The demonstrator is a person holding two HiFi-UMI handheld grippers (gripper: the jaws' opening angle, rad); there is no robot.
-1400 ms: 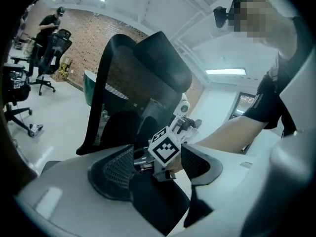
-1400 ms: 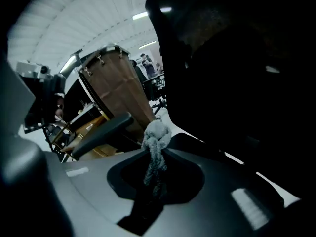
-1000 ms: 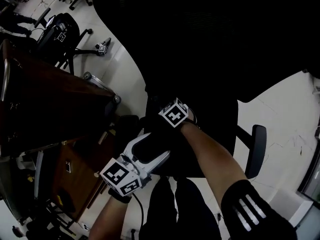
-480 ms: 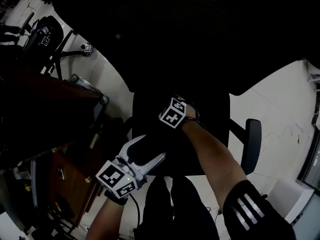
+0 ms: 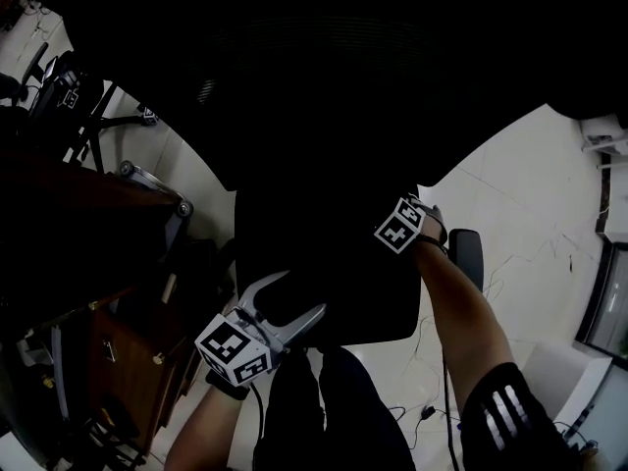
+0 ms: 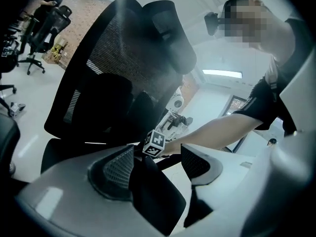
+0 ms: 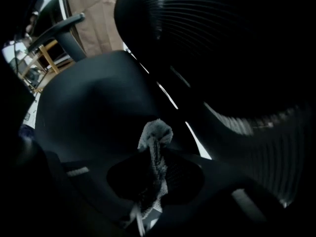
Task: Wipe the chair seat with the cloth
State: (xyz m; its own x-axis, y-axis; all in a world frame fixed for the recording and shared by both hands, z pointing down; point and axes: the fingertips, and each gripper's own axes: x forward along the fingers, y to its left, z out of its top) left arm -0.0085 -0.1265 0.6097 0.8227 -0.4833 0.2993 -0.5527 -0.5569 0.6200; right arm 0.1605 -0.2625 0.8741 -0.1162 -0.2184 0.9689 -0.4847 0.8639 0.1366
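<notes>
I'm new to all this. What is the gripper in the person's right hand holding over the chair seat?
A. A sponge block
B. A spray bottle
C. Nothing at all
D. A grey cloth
D: in the right gripper view, the right gripper has its jaws closed on a bunched grey cloth, whose tip pokes out toward the dark chair seat.

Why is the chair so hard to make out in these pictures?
Head view: underexposed, so the black chair seat and backrest merge into one dark mass against the bright floor. Right gripper view: very dim, only the pale cloth stands out. Left gripper view: brighter but hazy, with fisheye bending at the edges.
</notes>
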